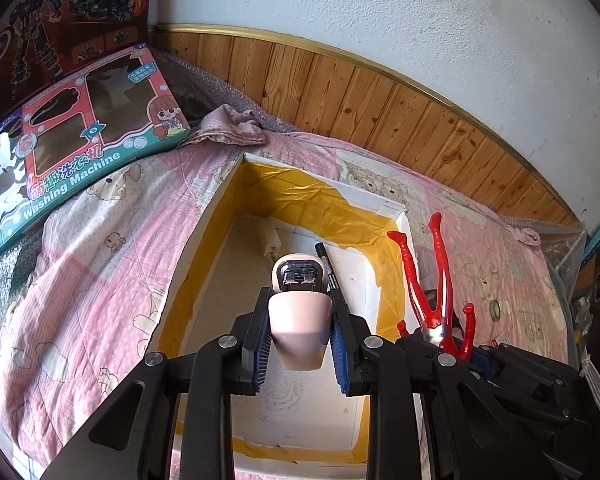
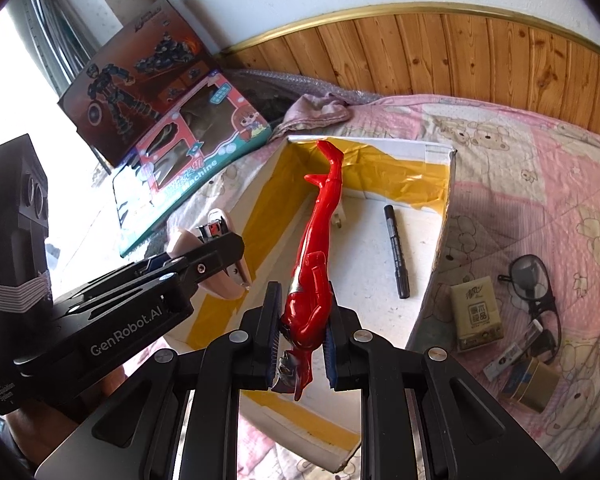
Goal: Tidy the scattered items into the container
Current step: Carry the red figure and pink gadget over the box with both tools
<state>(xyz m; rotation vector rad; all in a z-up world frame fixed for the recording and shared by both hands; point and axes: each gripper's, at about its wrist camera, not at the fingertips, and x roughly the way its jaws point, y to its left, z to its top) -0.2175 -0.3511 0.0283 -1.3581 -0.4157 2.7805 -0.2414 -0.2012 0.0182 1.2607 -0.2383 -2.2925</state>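
Observation:
A white cardboard box (image 1: 204, 232) lined with yellow tape lies open on the pink bedspread. Inside it are a black marker (image 1: 328, 264) and a white plug (image 1: 270, 242). My left gripper (image 1: 300, 294) hovers over the box, shut on a pink stapler (image 1: 296, 320) that points forward. Just to its right, my right gripper (image 2: 302, 292) is shut on the torso of a red toy figure (image 2: 316, 240) above the box (image 2: 440, 216), legs pointing away. The right wrist view also shows the marker (image 2: 396, 252), the stapler (image 2: 184, 242) and the left gripper (image 2: 220, 248).
On the bedspread right of the box lie a tissue pack (image 2: 476, 312), glasses (image 2: 532, 280) and a gold tin (image 2: 536, 384). Two toy boxes (image 1: 80, 128) lean at the far left, beside a crumpled cloth (image 1: 232, 124). A wood-panelled wall (image 1: 380, 100) runs behind the bed.

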